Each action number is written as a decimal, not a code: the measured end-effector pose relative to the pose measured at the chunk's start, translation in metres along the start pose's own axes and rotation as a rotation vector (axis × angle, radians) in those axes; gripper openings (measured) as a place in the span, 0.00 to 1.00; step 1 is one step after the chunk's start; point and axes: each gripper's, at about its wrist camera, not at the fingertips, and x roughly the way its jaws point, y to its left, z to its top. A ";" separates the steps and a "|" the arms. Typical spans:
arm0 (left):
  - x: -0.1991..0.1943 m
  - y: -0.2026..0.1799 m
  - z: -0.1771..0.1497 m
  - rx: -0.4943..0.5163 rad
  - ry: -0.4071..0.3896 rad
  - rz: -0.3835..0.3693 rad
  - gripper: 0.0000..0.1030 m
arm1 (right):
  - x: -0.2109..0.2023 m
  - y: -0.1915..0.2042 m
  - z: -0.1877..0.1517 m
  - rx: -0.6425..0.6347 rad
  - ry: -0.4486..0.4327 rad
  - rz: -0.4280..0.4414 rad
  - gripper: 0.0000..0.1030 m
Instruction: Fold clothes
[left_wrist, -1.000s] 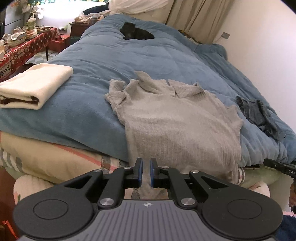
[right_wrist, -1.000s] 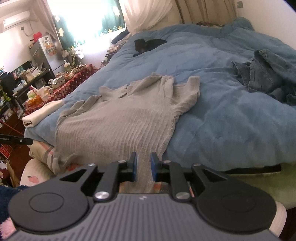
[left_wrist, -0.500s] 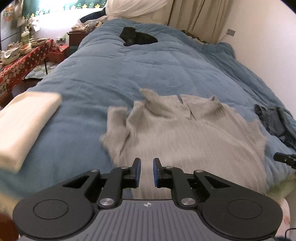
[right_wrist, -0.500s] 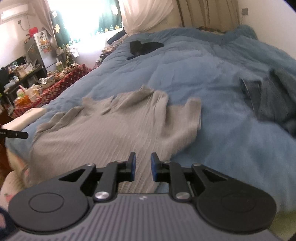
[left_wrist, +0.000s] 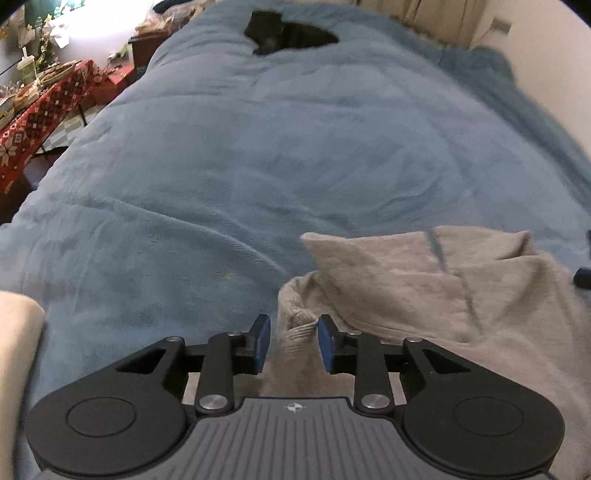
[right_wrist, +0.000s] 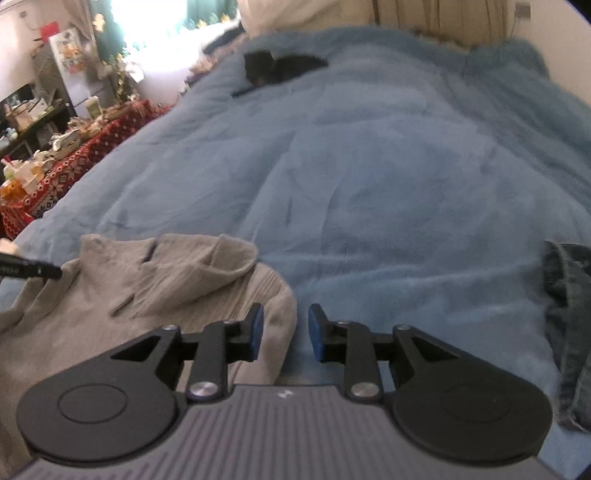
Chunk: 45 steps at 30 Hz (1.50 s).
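A grey knit sweater (left_wrist: 424, 295) lies flat on the blue duvet (left_wrist: 295, 147), collar toward the far end. My left gripper (left_wrist: 291, 343) is open, its jaws either side of the bunched left sleeve cuff. In the right wrist view the sweater (right_wrist: 147, 295) fills the lower left. My right gripper (right_wrist: 282, 332) is open over the sweater's right shoulder edge, one pad above grey knit, the other above the duvet (right_wrist: 369, 166). The left gripper's tip (right_wrist: 29, 267) shows at that view's left edge.
A black cat (left_wrist: 280, 31) lies at the far end of the bed. A folded cream garment (left_wrist: 14, 350) lies at the left bed edge. Blue jeans (right_wrist: 569, 314) lie crumpled at the right. A cluttered table with a red patterned cloth (right_wrist: 55, 166) stands left.
Both grippers have moved forward and down over the sweater's shoulders, and their jaws have opened wider. The sweater has not been lifted.
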 end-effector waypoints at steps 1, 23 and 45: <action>0.002 -0.001 0.004 0.006 0.025 0.004 0.28 | 0.005 -0.002 0.007 0.013 0.025 0.000 0.28; 0.044 -0.003 0.034 -0.037 0.327 0.097 0.04 | 0.061 0.022 0.051 -0.059 0.289 0.015 0.03; 0.012 0.009 0.189 -0.136 -0.048 -0.004 0.04 | -0.002 -0.047 0.202 0.048 -0.099 -0.183 0.03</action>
